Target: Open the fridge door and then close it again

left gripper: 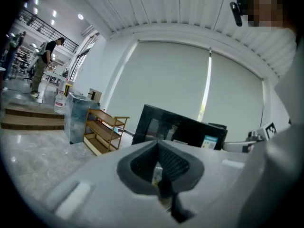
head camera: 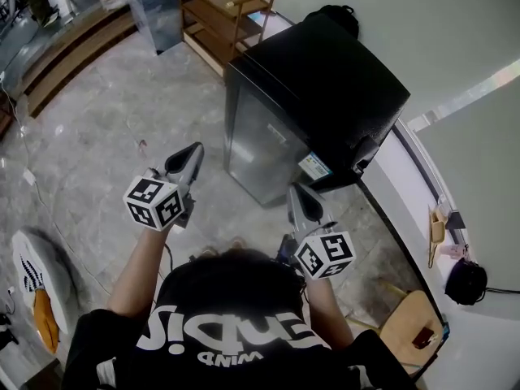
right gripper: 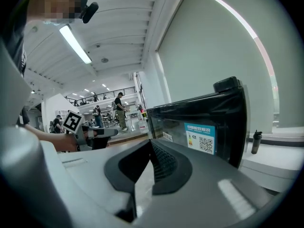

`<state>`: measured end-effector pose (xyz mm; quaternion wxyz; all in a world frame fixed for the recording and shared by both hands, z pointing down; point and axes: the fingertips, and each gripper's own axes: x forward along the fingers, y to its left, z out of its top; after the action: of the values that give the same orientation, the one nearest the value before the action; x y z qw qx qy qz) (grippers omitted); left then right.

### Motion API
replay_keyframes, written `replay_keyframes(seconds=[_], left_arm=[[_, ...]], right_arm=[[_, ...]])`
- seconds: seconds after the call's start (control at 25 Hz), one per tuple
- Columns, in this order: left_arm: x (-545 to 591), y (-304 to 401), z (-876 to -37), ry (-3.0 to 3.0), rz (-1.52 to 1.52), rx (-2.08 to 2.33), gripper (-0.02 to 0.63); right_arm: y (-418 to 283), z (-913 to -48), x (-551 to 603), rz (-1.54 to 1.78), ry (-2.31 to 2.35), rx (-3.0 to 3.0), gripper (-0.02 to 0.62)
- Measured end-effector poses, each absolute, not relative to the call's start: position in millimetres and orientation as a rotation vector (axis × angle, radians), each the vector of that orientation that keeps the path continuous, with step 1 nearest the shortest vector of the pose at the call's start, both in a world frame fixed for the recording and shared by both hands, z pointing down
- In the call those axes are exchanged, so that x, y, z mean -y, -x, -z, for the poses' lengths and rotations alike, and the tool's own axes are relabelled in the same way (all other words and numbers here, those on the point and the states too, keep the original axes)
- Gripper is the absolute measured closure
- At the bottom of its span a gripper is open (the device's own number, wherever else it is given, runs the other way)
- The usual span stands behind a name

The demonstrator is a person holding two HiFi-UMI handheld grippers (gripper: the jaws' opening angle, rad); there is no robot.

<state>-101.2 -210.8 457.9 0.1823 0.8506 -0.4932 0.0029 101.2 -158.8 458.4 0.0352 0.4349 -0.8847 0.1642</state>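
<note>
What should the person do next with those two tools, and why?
Probably ease the right gripper forward to the fridge door, at its edge. The door looks closed; the right gripper and left gripper are shut, empty and short of it, the right nearer.

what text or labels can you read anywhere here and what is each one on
"WIND": small white print on the person's black shirt, upside down in the head view.
Larger white letters beside it: cannot read them surely.
Blue label with a QR code on the fridge side: print too small to read.
Small sticker on the fridge door: too small to read.
</note>
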Motion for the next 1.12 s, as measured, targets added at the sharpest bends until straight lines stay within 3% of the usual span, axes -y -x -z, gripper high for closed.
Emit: replay_keyframes(seconds=[0.52,1.12], left_arm=[[107.8,116.2,-438.4,-2.437,-0.017,1.425,0.606],[75.4,136.3,-430.9,-2.435,-0.017,1.499,0.606]], right_arm=[[-55.6,-451.0,124.9,-0.451,-1.161,2.795,0.598],[-22.3,-443.1,101.7,-0.385,-1.055,2.819,0.598]])
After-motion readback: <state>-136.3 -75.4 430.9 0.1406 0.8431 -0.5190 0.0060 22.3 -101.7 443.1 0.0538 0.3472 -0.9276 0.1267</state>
